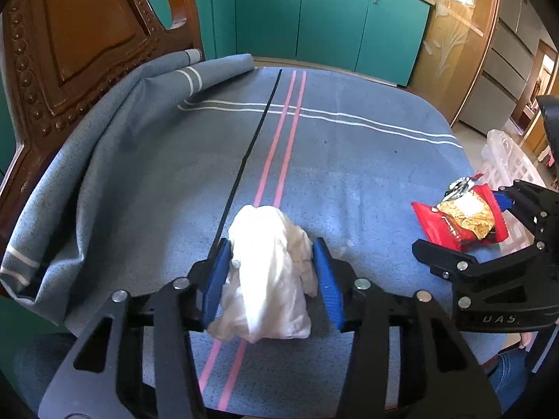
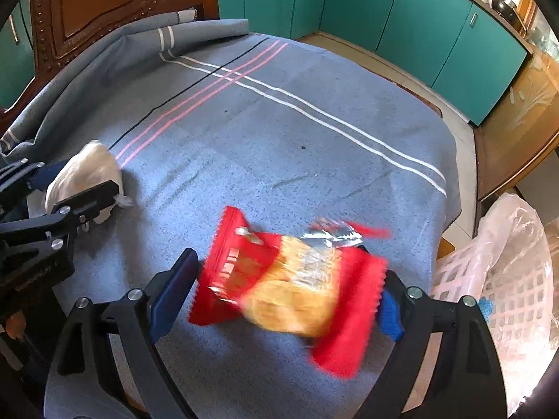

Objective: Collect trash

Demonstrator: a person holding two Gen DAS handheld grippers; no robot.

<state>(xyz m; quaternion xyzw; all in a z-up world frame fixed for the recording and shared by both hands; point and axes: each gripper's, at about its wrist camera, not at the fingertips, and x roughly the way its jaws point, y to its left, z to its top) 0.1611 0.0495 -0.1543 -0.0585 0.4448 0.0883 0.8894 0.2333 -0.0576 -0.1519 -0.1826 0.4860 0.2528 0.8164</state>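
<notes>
A crumpled white tissue wad [image 1: 270, 272] lies on the blue striped tablecloth [image 1: 167, 174] between the blue pads of my left gripper [image 1: 272, 279]; the pads touch its sides. It also shows in the right wrist view [image 2: 87, 174]. A red and yellow snack wrapper [image 2: 286, 279] sits between the fingers of my right gripper [image 2: 279, 296], blurred, with the jaws wide around it. The wrapper shows at the right of the left wrist view [image 1: 461, 216], with the right gripper [image 1: 489, 230] around it.
A white lattice basket [image 2: 506, 286] lined with clear plastic stands off the table's right edge. A carved wooden chair back [image 1: 70, 52] stands at the far left with the cloth bunched against it. Teal cabinets [image 1: 314, 17] line the back.
</notes>
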